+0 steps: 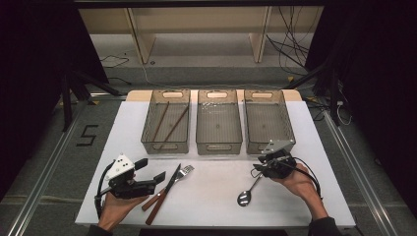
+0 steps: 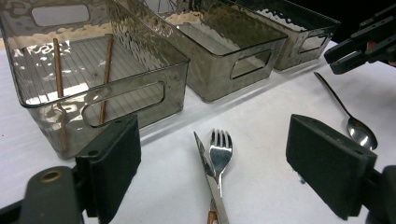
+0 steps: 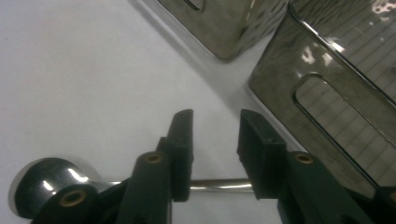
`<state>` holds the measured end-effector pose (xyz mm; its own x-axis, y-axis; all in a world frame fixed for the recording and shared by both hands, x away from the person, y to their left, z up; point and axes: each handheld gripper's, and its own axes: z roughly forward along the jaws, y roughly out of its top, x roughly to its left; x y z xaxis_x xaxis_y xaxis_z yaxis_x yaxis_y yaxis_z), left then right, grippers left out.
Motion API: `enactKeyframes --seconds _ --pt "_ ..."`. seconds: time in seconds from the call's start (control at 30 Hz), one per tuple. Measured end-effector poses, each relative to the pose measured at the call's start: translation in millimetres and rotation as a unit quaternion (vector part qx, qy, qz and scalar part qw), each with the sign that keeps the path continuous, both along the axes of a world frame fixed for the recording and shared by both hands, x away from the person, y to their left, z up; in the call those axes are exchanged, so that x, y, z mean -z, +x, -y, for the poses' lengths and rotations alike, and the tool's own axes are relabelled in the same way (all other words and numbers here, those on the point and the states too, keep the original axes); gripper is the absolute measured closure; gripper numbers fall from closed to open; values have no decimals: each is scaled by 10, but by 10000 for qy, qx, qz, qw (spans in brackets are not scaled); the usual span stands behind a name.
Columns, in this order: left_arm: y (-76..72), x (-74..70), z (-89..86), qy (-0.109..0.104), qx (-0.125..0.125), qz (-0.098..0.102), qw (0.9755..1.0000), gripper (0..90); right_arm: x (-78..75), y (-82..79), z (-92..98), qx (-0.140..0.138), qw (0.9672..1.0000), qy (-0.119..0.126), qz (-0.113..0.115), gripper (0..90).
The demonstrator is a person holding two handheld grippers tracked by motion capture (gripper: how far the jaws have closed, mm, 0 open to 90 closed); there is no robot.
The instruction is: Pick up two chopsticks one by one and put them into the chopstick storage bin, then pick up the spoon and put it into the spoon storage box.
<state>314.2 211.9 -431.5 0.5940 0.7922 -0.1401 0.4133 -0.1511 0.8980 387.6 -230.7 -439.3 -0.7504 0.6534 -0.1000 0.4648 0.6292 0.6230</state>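
Spoon (image 1: 244,195) handle between right gripper (image 3: 215,126) jaws, not yet clamped, beside bin (image 3: 327,107) edge; left gripper (image 2: 215,154) apart.

Three bins (image 1: 219,147) stand behind; chopsticks (image 1: 167,123) in the left one, knife (image 1: 164,192) and fork (image 1: 178,177) left of the spoon (image 1: 247,192).

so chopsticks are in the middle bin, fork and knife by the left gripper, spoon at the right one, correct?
Not quite. The chopsticks lie in the left bin, not the middle bin, as the high view shows. The rest holds: fork and knife lie by the left gripper, and the spoon is at the right gripper.
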Motion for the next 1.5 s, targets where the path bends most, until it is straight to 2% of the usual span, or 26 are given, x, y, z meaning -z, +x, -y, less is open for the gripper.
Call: enactKeyframes --seconds 0.27,0.5,0.7,0.9,1.1,1.37,1.5 --pt "-17 43 -22 24 23 41 10000 175 41 9 29 205 9998 -31 26 830" --pt "-33 58 -50 18 34 25 10000 175 146 59 21 370 9991 -167 -112 894" --pt "-19 65 -45 36 42 -3 10000 175 212 108 32 403 9986 -250 -220 900" --pt "-17 71 -27 64 55 -9 10000 175 292 134 22 413 9975 -445 -374 900" --pt "-23 73 -28 98 67 -12 9999 175 301 129 39 389 9970 -487 -454 900" --pt "-39 85 -33 143 85 9 9999 175 290 44 142 523 9961 -443 -547 900" --pt "-40 88 -43 133 73 18 9999 175 270 -48 192 559 9945 -553 -687 900"
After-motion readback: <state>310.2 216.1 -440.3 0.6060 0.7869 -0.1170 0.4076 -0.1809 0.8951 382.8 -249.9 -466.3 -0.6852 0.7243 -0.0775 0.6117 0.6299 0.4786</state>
